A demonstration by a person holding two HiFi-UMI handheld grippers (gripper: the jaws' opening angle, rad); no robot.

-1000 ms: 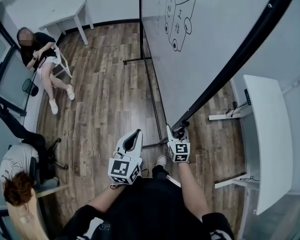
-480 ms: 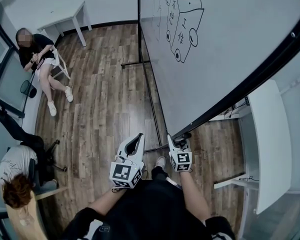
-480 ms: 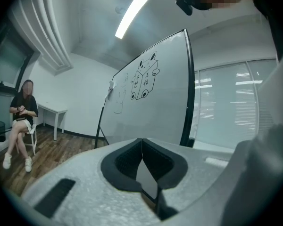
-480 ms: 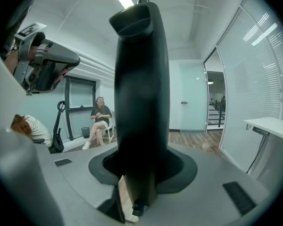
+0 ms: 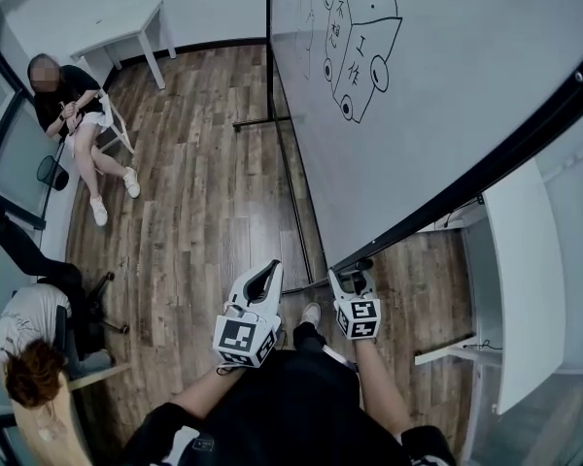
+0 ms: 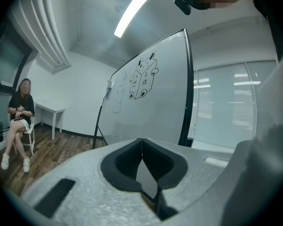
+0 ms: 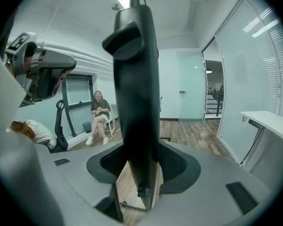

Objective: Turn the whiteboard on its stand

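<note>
The large whiteboard (image 5: pixel 447 85), with a cartoon box drawn on it, stands tilted on its stand and fills the upper right of the head view. Its black frame edge (image 5: pixel 466 187) runs down to my right gripper (image 5: pixel 351 278). In the right gripper view that black frame (image 7: pixel 134 102) stands upright between the jaws, which are opening; slivers of floor show beside it. My left gripper (image 5: pixel 262 278) hangs left of the board's corner, shut on nothing and clear of the board. Ahead of the left gripper (image 6: pixel 141 142) the whiteboard (image 6: pixel 151 102) shows edge-on.
The stand's black floor bar (image 5: pixel 296 202) runs along the wooden floor under the board. A white desk (image 5: pixel 525 280) stands close on the right, a white table (image 5: pixel 126 32) at the far wall. One person sits on a chair (image 5: pixel 73 115), another at the lower left (image 5: pixel 29 348).
The whiteboard has turned: its black edge has swung right and its drawing sits lower in view. My right gripper has slid slightly down and right along the corner. The left gripper has barely moved.
</note>
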